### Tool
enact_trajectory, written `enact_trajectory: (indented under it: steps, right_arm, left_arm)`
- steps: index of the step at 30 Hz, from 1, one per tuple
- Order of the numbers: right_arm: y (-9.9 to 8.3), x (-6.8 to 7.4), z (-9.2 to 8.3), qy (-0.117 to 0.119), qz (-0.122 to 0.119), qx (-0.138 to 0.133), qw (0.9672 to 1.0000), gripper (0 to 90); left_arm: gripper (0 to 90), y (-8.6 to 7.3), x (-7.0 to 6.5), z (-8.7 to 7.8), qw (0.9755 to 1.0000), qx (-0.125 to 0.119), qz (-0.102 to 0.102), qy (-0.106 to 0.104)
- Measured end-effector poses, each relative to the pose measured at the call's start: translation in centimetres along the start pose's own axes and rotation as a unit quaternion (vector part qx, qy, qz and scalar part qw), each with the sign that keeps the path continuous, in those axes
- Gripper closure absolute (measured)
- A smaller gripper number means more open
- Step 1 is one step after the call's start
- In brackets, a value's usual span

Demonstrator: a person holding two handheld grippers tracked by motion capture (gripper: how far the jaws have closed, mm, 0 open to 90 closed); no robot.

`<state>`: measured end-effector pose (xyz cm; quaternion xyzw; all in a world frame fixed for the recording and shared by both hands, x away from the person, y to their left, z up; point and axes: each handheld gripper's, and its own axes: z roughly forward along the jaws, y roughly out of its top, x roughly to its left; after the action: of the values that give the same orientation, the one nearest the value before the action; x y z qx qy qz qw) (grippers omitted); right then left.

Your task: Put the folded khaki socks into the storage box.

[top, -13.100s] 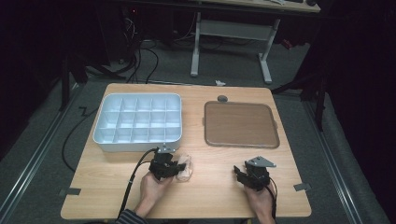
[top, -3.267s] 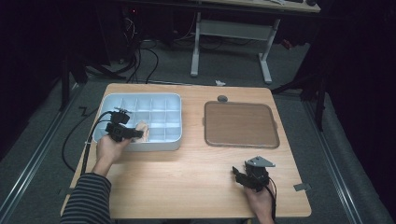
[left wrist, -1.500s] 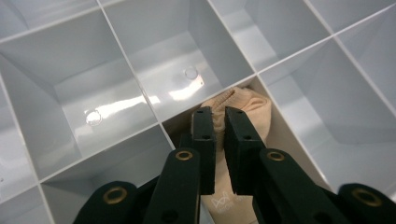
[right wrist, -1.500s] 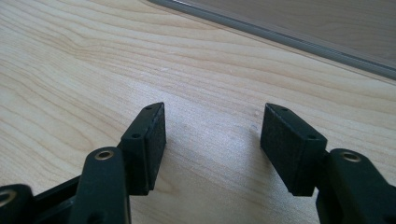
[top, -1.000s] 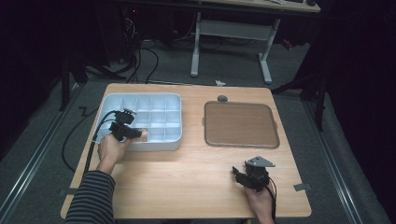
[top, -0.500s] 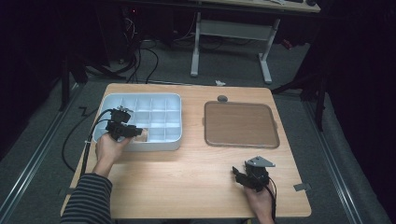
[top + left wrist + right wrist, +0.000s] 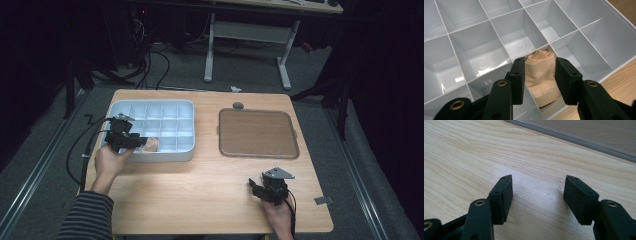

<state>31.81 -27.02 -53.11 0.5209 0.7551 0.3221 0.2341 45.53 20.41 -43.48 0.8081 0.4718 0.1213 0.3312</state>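
A white tray split into several compartments stands at the table's left. My left gripper reaches over its near edge, shut on a beige rolled cloth. In the left gripper view the cloth, with small white print on it, sits low in a front-row compartment of the tray, and both black pads of the left gripper press its sides. My right gripper rests on the wood near the front right. Its jaws stand open with bare table between them.
A flat brown tray lies at the right of the table, and its grey rim runs just beyond my right gripper. A small round grey object sits behind it. The other tray compartments hold nothing. Cables trail off the table's left side.
The left gripper has carried the beige cloth from the table's front to the white tray. Over the last second it has settled slightly into the front compartment. The right gripper has not moved.
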Motion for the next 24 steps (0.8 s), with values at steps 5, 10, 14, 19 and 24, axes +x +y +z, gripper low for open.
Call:
enact_trajectory:
  steps: [5, 10, 14, 19, 24]
  right_arm:
    - [0.0, 0.0, 0.0, 0.000, 0.000, 0.000, 1.0000, 40.5]
    - [0.0, 0.0, 0.0, 0.000, 0.000, 0.000, 1.0000, 40.5]
    - [0.0, 0.0, 0.0, 0.000, 0.000, 0.000, 1.0000, 40.5]
    - [0.0, 0.0, 0.0, 0.000, 0.000, 0.000, 1.0000, 40.5]
    - [0.0, 0.0, 0.0, 0.000, 0.001, 0.000, 1.0000, 40.5]
  left_arm:
    - [60.9, -0.6, 0.2, -0.7, 1.0000, -0.008, -0.004, -0.004]
    - [60.9, -1.1, 0.1, -1.3, 0.9998, -0.019, -0.005, -0.008]
    - [61.0, -1.5, 0.1, -1.6, 0.9996, -0.023, -0.007, -0.011]
    - [60.7, -2.0, -0.1, -1.9, 0.9995, -0.029, -0.005, -0.014]
    - [60.5, -2.6, -0.2, -2.5, 0.9992, -0.036, -0.006, -0.019]
